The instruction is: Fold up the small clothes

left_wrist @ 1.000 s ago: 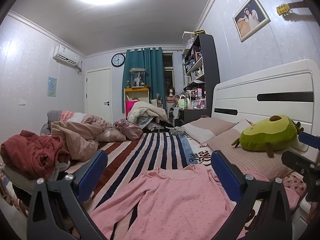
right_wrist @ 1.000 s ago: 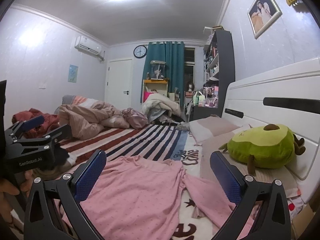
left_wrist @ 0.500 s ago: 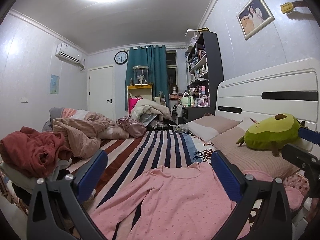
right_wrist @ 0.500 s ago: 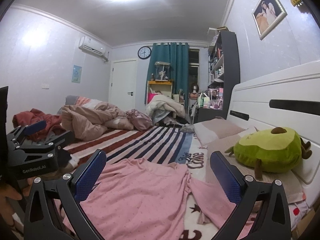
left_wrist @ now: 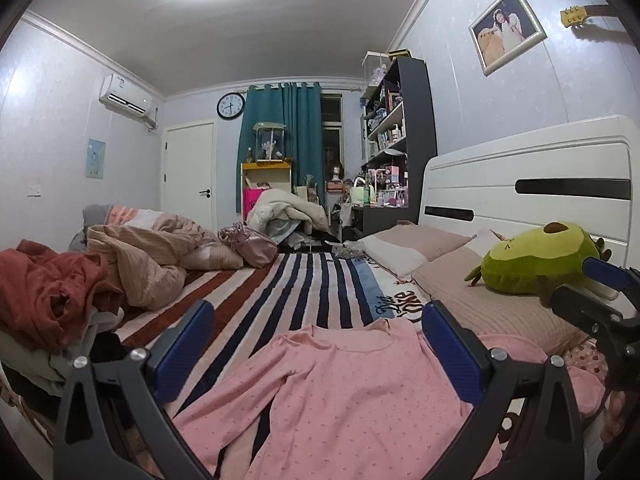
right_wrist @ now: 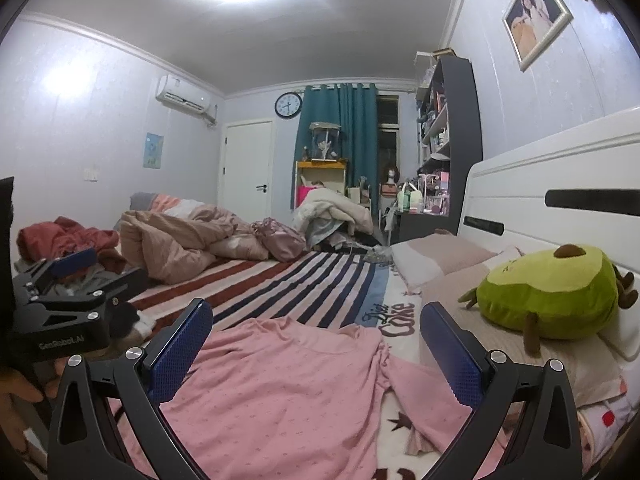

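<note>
Both pairs of jaws stand wide apart and hold nothing. Seen from the left wrist, the left gripper (left_wrist: 318,344) frames the pink long-sleeved top (left_wrist: 344,392), which lies spread flat on the bed, its neckline toward the far side and one sleeve trailing to the near left. The blue pads are above the cloth, and no contact with it can be seen. At the right edge of that view the right gripper (left_wrist: 600,304) shows partly, held beside the avocado plush (left_wrist: 536,264).

From the right wrist, the right gripper (right_wrist: 316,340) looks over the same top (right_wrist: 280,384), whose right sleeve runs out toward the near right across the printed sheet. The left gripper (right_wrist: 68,304) shows at the left edge, held by a hand (right_wrist: 16,392).

Under the top is a striped blanket (left_wrist: 288,288) covering the bed. Two pillows (left_wrist: 420,244) lie along the white headboard (left_wrist: 528,184) at the right. Far left, a rumpled beige quilt (left_wrist: 152,256) and a red garment (left_wrist: 52,288) are heaped. Beyond the bed stand a teal curtain (left_wrist: 284,136), a wall clock (left_wrist: 231,106), a white door (left_wrist: 188,176) and a dark shelf unit (left_wrist: 400,120).
</note>
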Demonstrator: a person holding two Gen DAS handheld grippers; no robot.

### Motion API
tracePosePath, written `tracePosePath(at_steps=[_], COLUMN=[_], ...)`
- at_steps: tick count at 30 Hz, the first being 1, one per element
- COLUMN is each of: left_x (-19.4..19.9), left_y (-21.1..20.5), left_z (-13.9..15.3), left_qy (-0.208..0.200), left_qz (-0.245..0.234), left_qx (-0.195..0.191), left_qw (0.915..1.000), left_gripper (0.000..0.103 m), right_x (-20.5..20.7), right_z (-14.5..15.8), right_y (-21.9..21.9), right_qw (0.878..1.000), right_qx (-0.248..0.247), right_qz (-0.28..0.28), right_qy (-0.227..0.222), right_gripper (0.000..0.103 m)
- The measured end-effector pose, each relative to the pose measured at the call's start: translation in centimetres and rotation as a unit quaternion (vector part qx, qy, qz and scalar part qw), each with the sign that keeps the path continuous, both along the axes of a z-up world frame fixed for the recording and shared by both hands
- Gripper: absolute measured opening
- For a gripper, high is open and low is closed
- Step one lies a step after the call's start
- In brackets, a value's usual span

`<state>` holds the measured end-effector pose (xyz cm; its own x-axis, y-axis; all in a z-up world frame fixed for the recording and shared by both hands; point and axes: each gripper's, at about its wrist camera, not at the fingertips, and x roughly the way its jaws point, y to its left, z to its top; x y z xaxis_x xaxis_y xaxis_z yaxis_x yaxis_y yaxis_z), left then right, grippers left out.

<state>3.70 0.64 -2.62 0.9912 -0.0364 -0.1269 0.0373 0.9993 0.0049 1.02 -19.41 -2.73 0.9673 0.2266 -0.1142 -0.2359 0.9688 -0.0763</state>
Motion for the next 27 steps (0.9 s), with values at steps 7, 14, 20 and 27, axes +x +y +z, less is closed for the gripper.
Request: tracePosePath(at_steps=[7,14,20,27], left_x=[0.9,1.5,2.5,3.6], left_y=[0.5,0.8,0.8,1.8], left_z=[-0.7,-1.2,-1.8,-3.0], left_qy=[0.017,0.028,0.050,0.068], left_qz=[-0.007,-0.014,-0.018,-0.006], left_qx=[-0.011,-0.018,-0.005,-0.001], left_qw=[0.9998,0.9993,0.9986,0.9977], left_gripper=[0.102,0.102,0.102,0.102], right_x=[0.0,0.1,0.5,1.6], right_z=[-0.5,-1.0,-1.2,-2.0], right_y=[0.1,0.2,0.5,0.7], right_qw=[1.000,1.000,1.000,0.999], right_qx=[-0.003,-0.027,-0.016,-0.011], right_qz=[-0.001,-0.009,0.016,0.023], right_qy=[0.010,0.005,0.013,0.029], right_gripper=[0.103,0.103,0.103,0.103])
